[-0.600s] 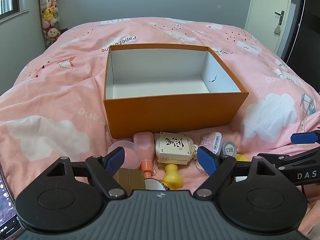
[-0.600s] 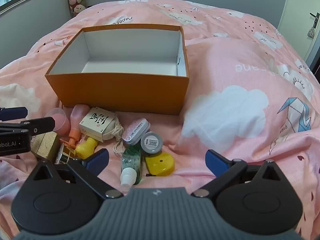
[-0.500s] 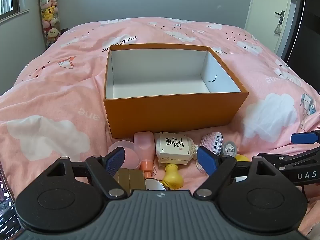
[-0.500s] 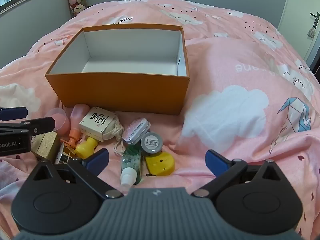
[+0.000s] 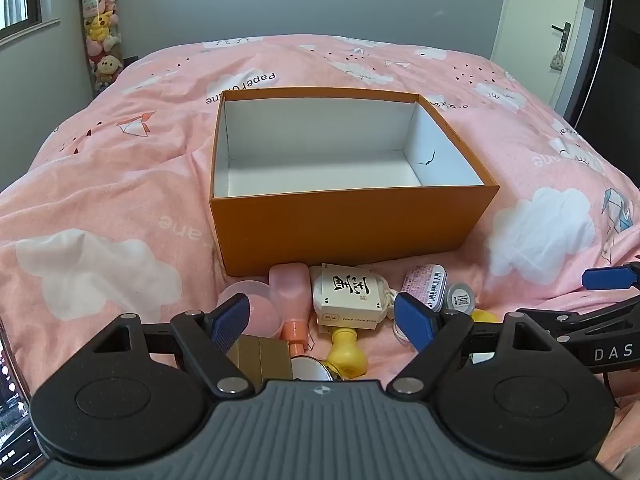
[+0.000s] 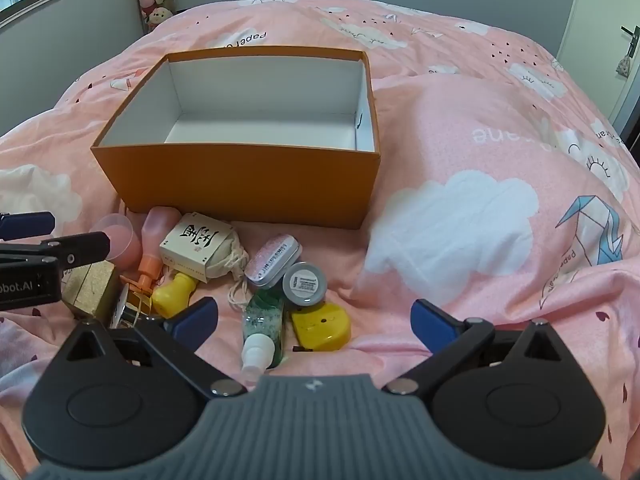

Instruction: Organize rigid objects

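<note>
Clutter (image 6: 240,276) lies beneath both wide-spread tools, before orange box (image 6: 248,184).

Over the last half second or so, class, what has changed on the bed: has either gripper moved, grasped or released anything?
Nothing visibly changed. The left gripper and right gripper stay open and hold nothing, the orange box is still empty, and the small items remain in their pile in front of it on the pink bedspread.

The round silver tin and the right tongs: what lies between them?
In the right wrist view, the yellow case and the green spray bottle lie between the round silver tin and the open right tongs.
</note>
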`<state>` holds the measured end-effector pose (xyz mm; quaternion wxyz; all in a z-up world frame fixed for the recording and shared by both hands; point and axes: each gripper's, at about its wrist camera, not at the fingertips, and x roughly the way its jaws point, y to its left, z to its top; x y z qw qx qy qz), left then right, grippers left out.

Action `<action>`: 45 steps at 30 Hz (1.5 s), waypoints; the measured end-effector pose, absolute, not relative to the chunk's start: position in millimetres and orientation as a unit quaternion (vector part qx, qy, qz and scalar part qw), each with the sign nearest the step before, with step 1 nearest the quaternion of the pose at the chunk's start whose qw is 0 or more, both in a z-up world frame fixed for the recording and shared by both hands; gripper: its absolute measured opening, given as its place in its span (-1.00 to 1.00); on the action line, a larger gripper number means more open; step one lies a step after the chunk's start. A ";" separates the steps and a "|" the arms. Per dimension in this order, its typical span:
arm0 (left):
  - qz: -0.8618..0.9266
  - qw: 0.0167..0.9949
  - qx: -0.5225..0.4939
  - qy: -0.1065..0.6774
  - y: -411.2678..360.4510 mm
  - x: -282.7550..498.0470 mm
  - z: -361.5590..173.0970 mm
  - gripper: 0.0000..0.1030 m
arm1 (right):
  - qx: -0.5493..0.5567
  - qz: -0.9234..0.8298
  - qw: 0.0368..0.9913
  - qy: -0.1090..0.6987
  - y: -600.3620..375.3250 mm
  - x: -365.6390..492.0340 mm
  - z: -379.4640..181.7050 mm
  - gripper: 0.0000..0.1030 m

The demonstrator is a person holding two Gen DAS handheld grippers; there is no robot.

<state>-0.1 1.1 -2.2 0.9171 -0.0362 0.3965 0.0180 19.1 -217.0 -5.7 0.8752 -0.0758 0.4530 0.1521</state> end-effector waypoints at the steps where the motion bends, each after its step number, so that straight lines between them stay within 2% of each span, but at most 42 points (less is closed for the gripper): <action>1: 0.017 0.917 -0.037 0.397 0.4 -0.8 -2.2 0.86 | -0.075 0.152 0.875 0.453 -217.3 19.2 -5.8 0.95; 45: 0.004 0.914 -0.040 0.403 0.9 -0.2 -2.1 0.85 | -0.080 0.150 0.869 0.465 -215.4 20.6 -11.5 0.95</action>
